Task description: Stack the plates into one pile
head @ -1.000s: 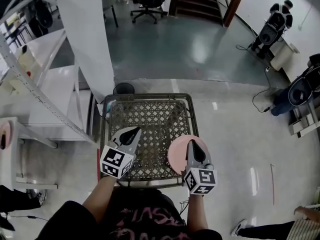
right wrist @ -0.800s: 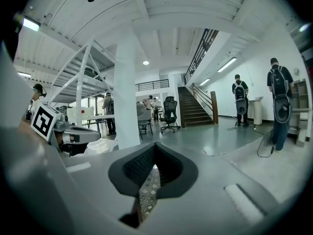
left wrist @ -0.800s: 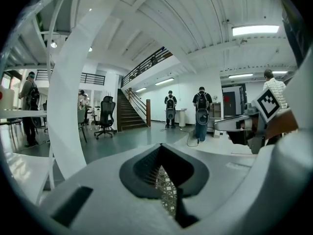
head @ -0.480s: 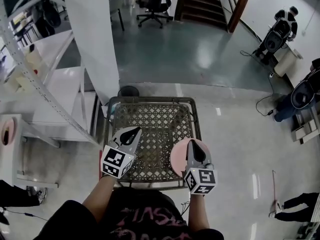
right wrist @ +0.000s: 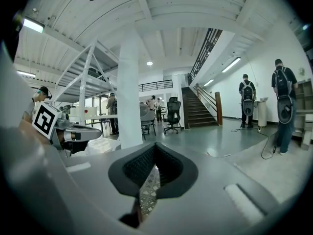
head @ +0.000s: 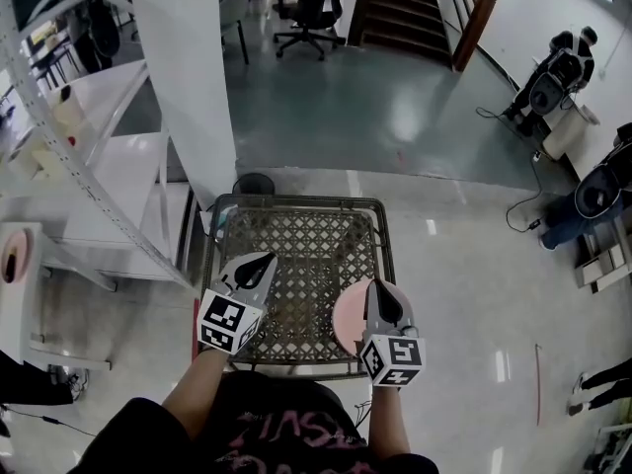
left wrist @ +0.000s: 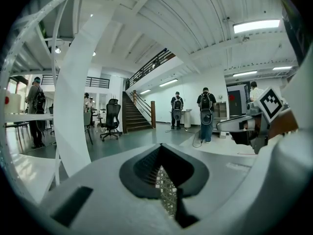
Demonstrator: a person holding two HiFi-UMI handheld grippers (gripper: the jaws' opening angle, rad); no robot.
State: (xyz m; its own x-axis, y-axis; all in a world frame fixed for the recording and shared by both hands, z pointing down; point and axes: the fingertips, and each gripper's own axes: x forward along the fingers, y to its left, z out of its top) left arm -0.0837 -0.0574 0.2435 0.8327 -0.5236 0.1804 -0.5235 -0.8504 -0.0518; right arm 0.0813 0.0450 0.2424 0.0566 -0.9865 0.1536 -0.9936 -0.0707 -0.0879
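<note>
A pink plate lies in the right near corner of a wire mesh cart. My right gripper hovers over that plate with its jaws shut and nothing between them; in the right gripper view only mesh shows through the slit. Over the cart's left near part my left gripper is shut too, and the left gripper view shows it empty. A second pink plate sits on a white table at the far left edge of the head view.
A white pillar and slanted white frame bars stand close to the cart's left. An office chair and a staircase lie ahead. People with backpacks stand to the right, near cables on the floor.
The whole scene has drifted a little in the head view. My right gripper has shifted slightly left and nearer to me. Both grippers stay shut.
</note>
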